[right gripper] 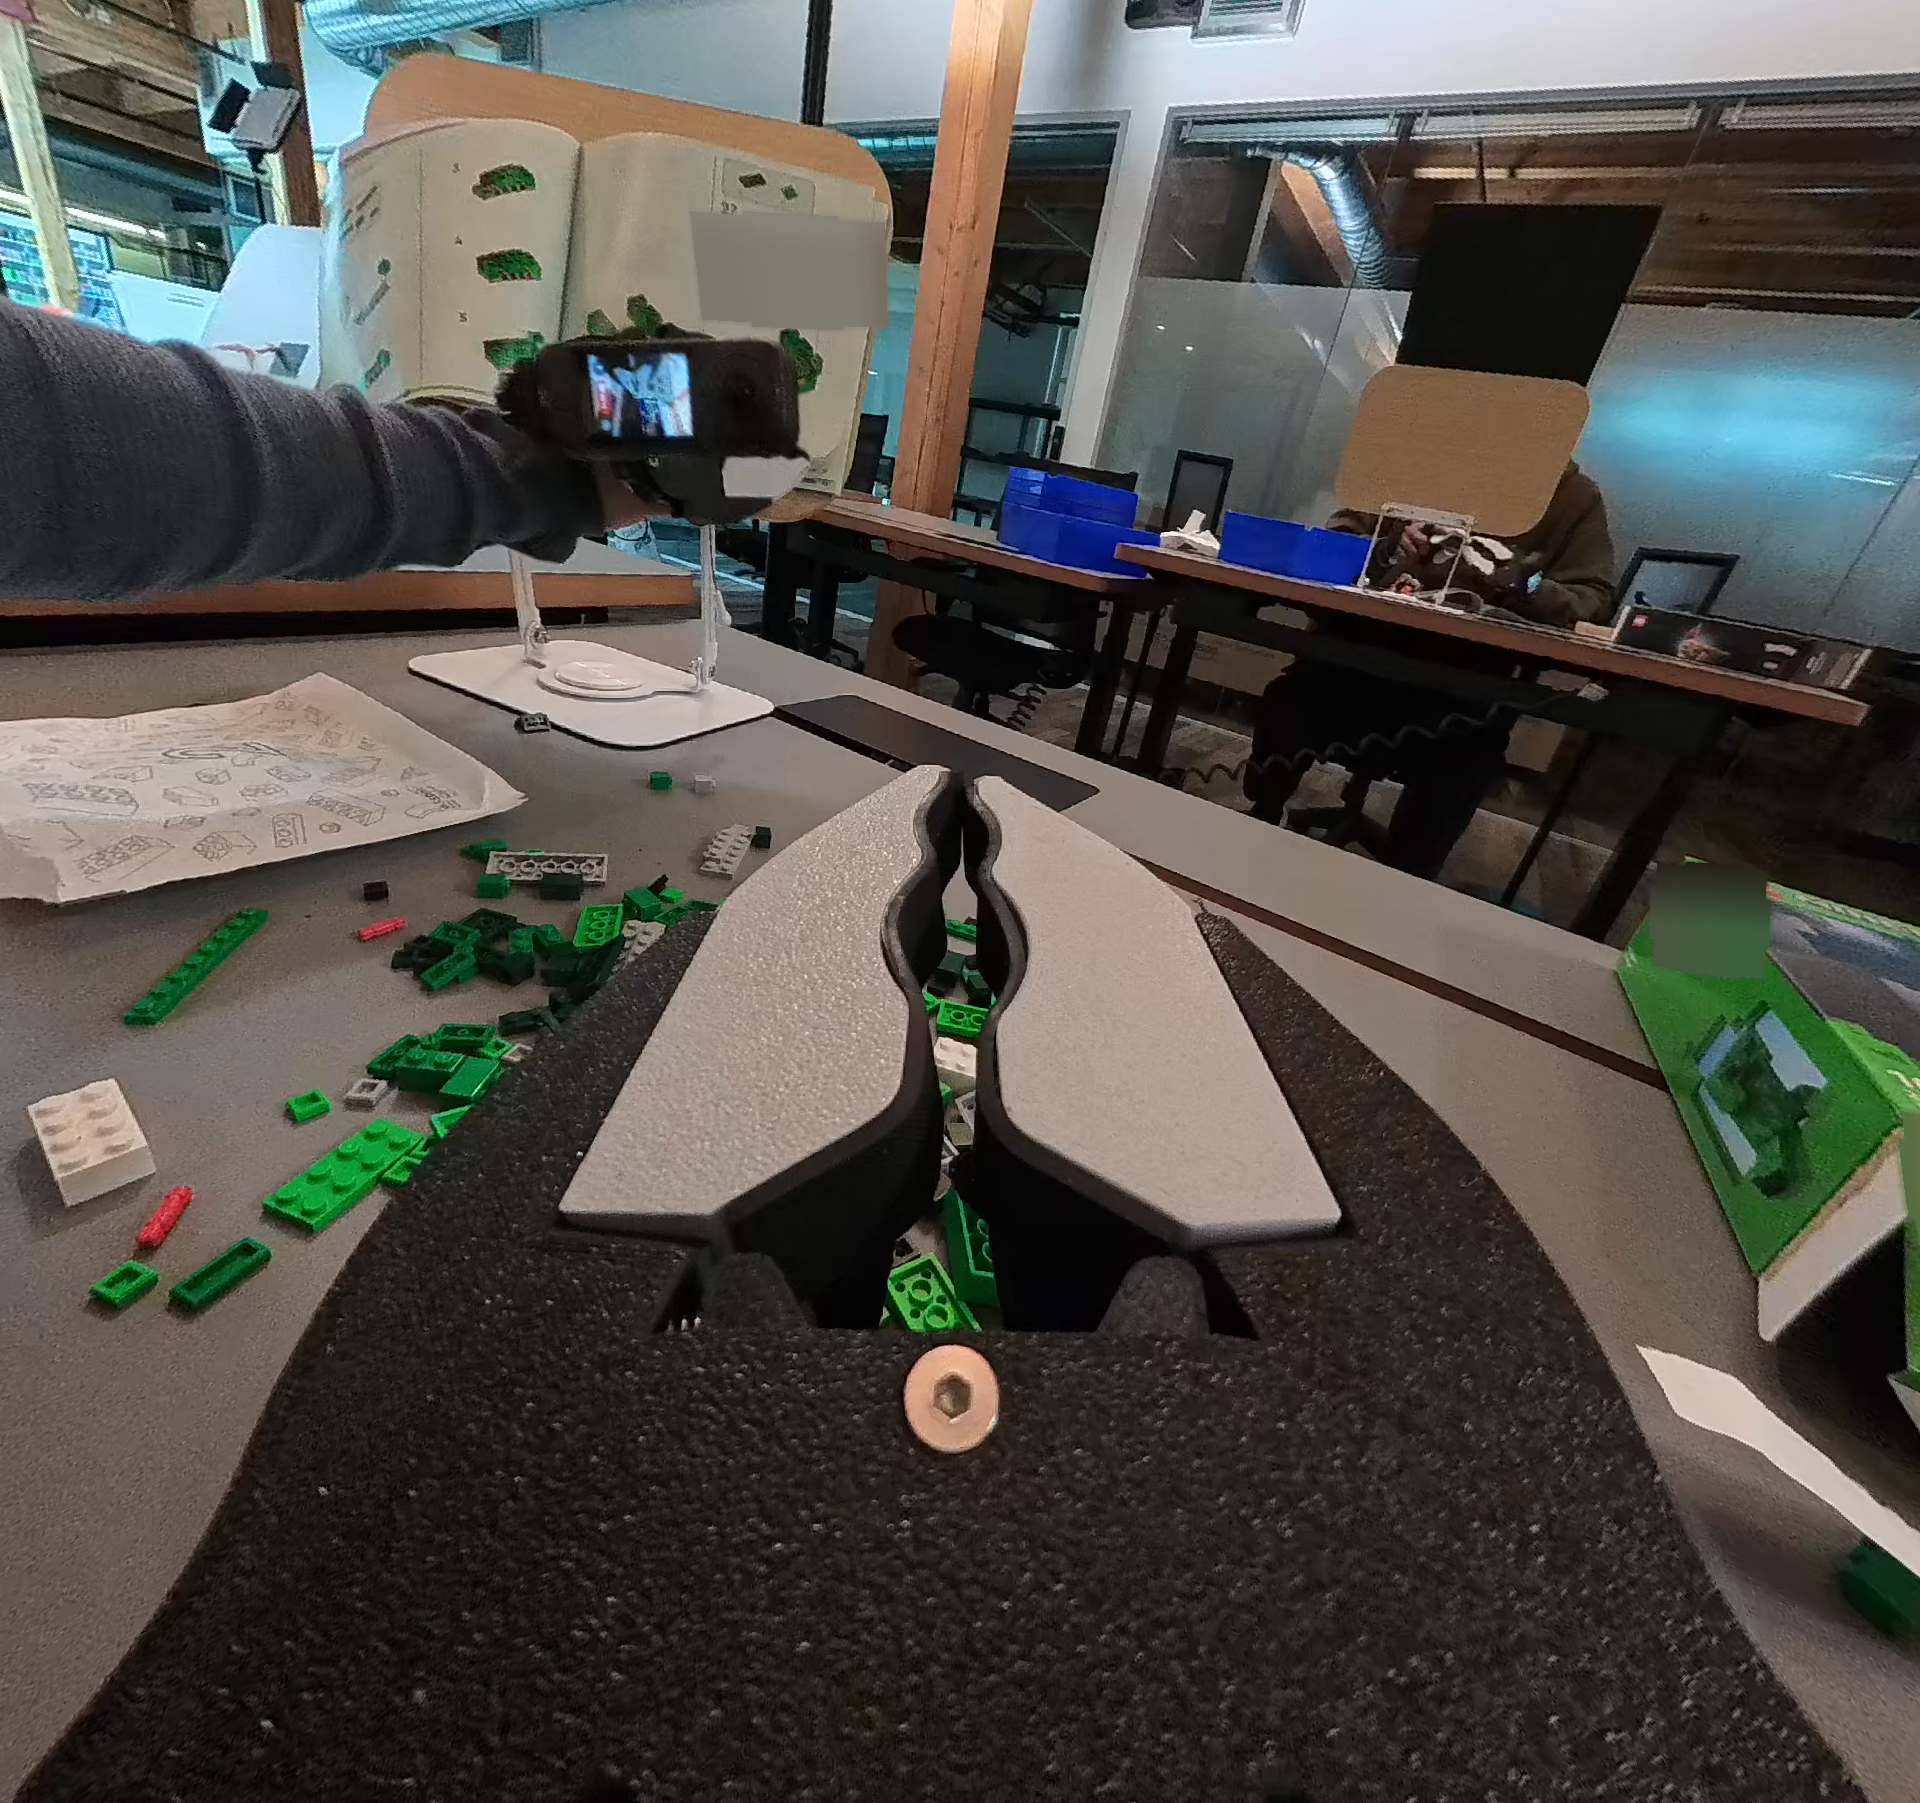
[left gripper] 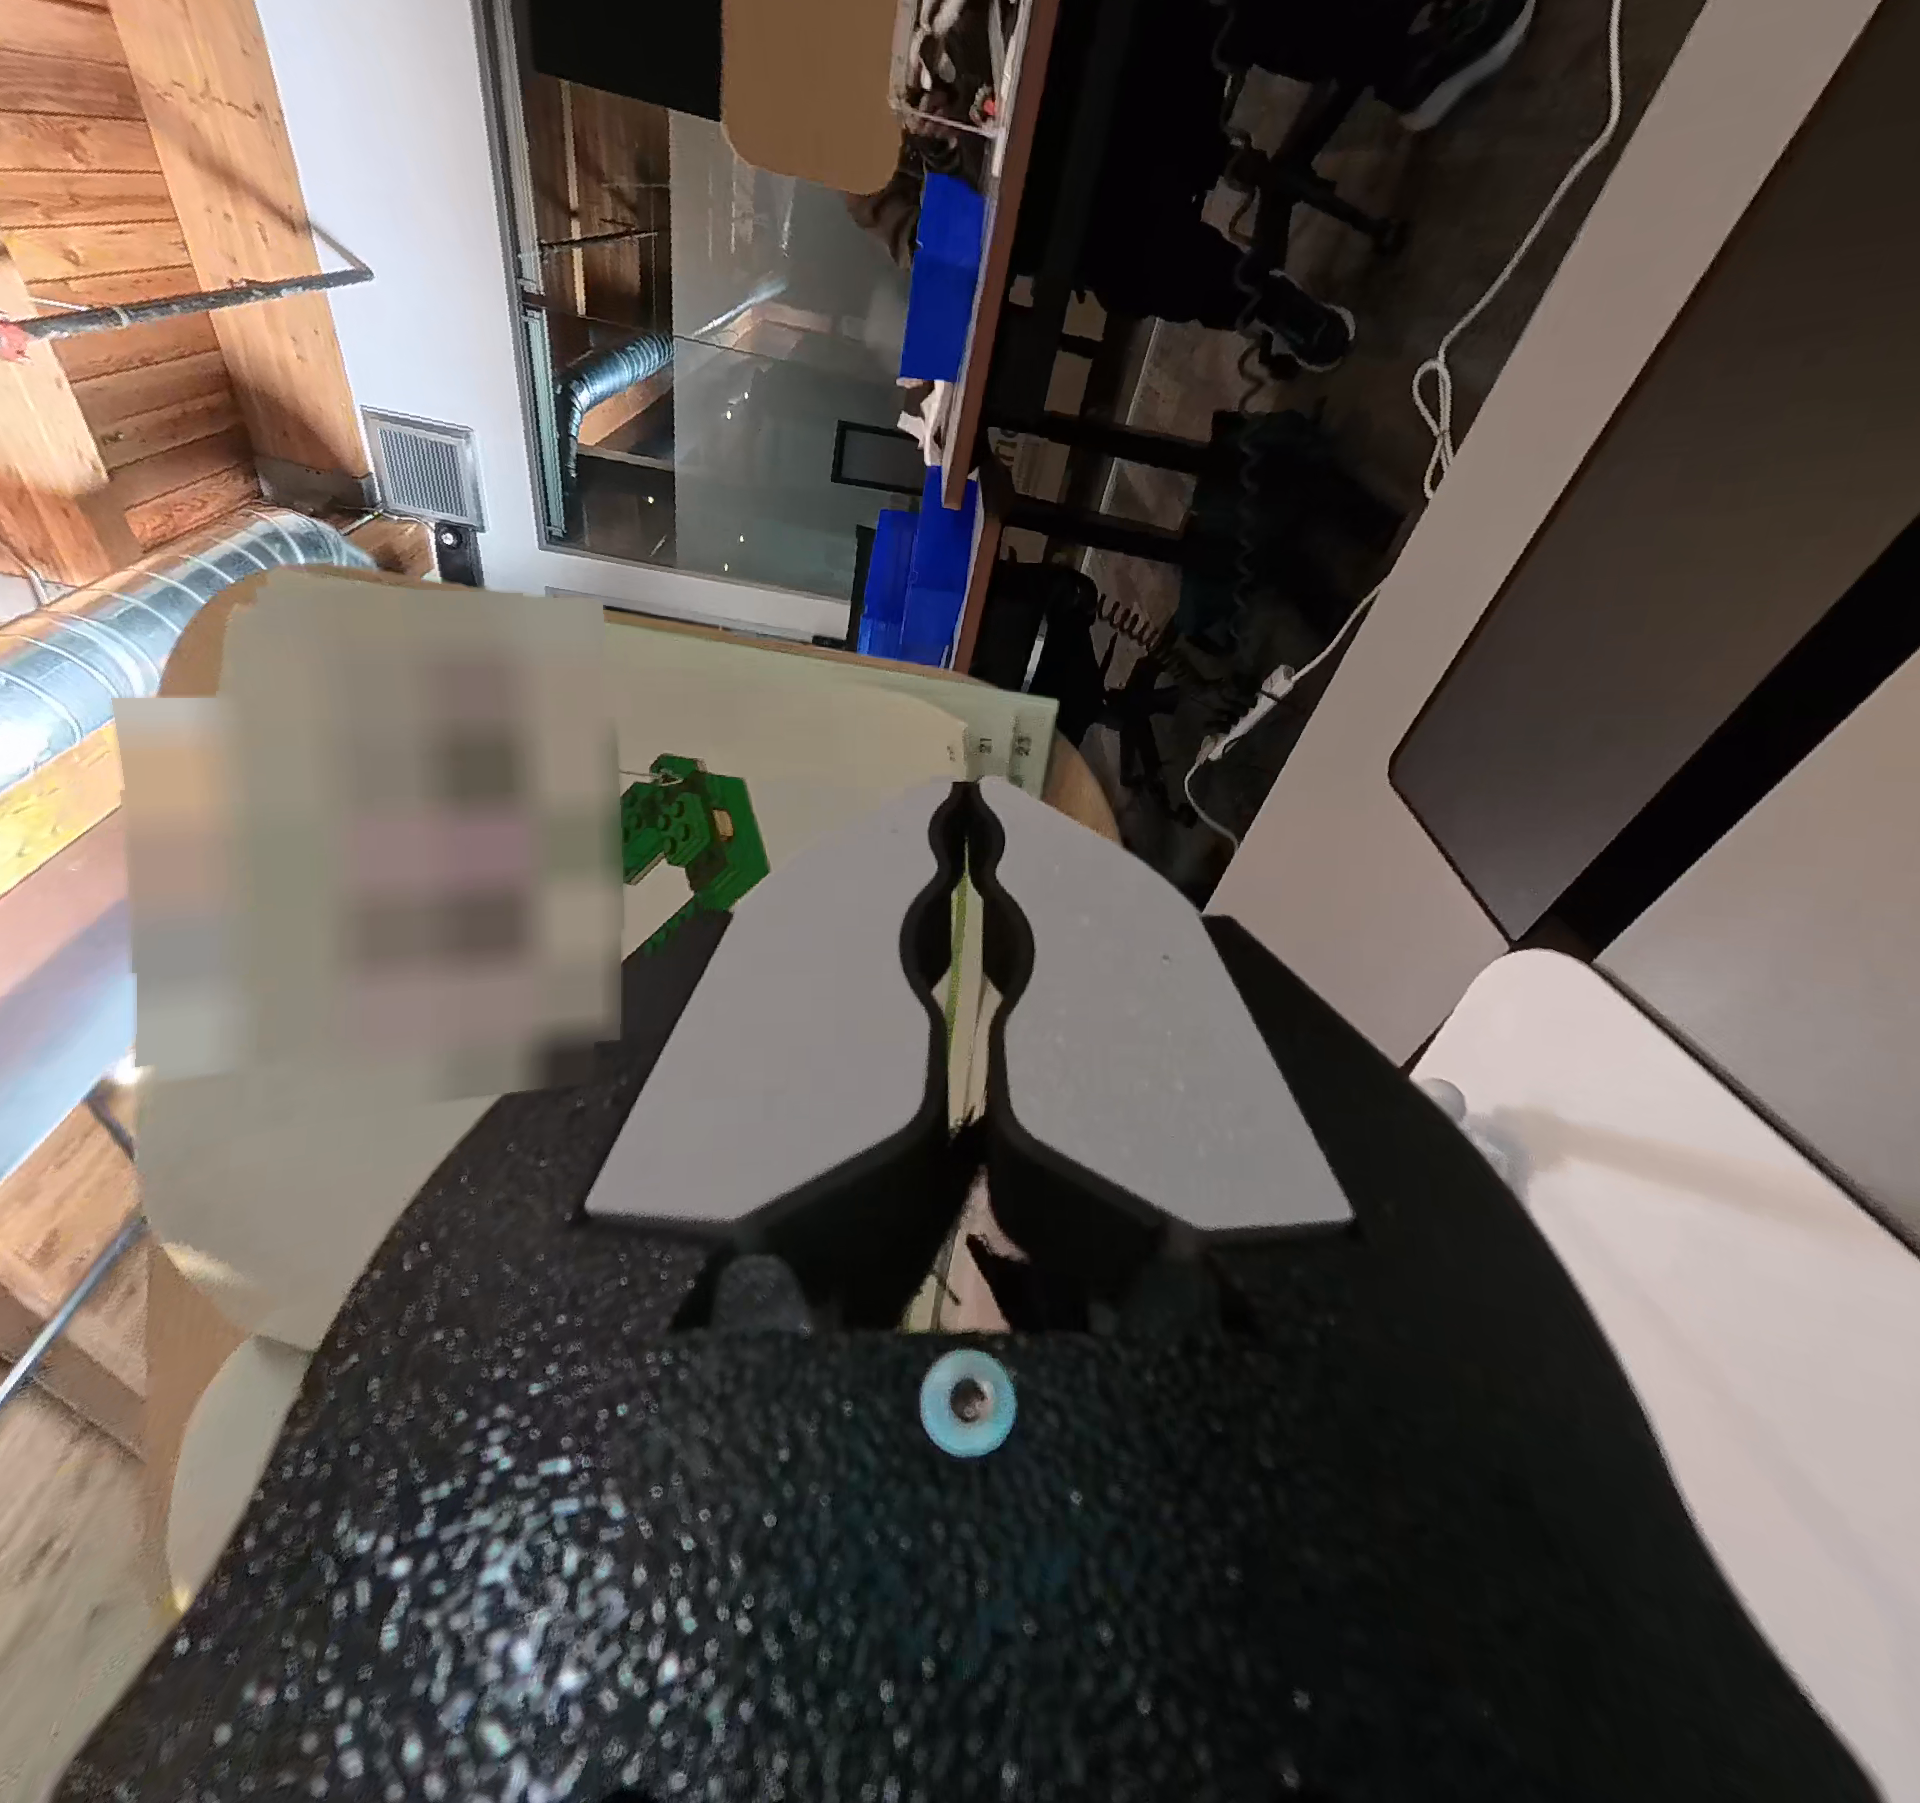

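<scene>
The left tool (left gripper: 966,803) is up at the instruction booklet (left gripper: 831,714) on its white stand (right gripper: 592,683), fingers pressed together on a page edge. The right tool (right gripper: 964,787), fingers nearly touching and holding nothing, hovers over the green bricks (right gripper: 457,1057) on the table (right gripper: 1455,1130) in front of that stand.

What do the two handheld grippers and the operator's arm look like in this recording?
Both grippers have flat grey fingers with wavy black inner edges, on a speckled black body with one central screw. The left gripper carries a small camera with a lit screen. The arm wears a dark grey-blue knit sleeve.
</scene>
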Tool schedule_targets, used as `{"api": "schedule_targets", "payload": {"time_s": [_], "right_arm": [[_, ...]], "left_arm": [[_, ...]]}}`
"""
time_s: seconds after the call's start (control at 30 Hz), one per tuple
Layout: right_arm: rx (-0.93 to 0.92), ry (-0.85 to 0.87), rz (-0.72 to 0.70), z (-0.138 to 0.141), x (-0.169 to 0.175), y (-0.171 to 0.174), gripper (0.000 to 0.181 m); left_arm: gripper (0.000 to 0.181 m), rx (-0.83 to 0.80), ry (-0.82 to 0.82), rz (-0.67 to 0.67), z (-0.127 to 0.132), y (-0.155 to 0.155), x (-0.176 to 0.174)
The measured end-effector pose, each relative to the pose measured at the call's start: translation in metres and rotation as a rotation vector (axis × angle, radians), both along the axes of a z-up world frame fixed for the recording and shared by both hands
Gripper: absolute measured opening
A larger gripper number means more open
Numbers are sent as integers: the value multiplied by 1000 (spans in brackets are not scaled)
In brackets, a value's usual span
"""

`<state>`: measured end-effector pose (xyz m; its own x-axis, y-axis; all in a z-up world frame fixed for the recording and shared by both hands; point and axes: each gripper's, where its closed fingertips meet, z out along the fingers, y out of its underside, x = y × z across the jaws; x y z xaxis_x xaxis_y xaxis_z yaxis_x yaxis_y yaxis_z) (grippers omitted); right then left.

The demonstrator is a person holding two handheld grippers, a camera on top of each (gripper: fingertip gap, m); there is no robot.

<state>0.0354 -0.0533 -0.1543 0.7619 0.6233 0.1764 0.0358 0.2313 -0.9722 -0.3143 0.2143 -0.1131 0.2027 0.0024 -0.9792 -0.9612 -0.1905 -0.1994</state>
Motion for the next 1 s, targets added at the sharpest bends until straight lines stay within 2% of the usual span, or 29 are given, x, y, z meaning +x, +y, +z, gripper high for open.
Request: {"api": "schedule_targets", "payload": {"time_s": [0.23, 0.47, 0.73, 0.87, 1.0], "right_arm": [[31, 18, -36, 6, 6, 0, 0], [219, 56, -356, 37, 70, 1, 0], [339, -147, -634, 51, 138, 1, 0], [293, -120, -629, 39, 144, 6, 0], [322, -209, -640, 35, 135, 7, 0]], "left_arm": [[0, 104, -278, -83, 11, -26, 0], [0, 113, -377, -88, 9, -43, -6], [0, 102, -364, -87, 6, -53, -13], [0, 138, -442, -89, 12, -58, -19], [0, 197, -579, -96, 18, -65, -28]]}}
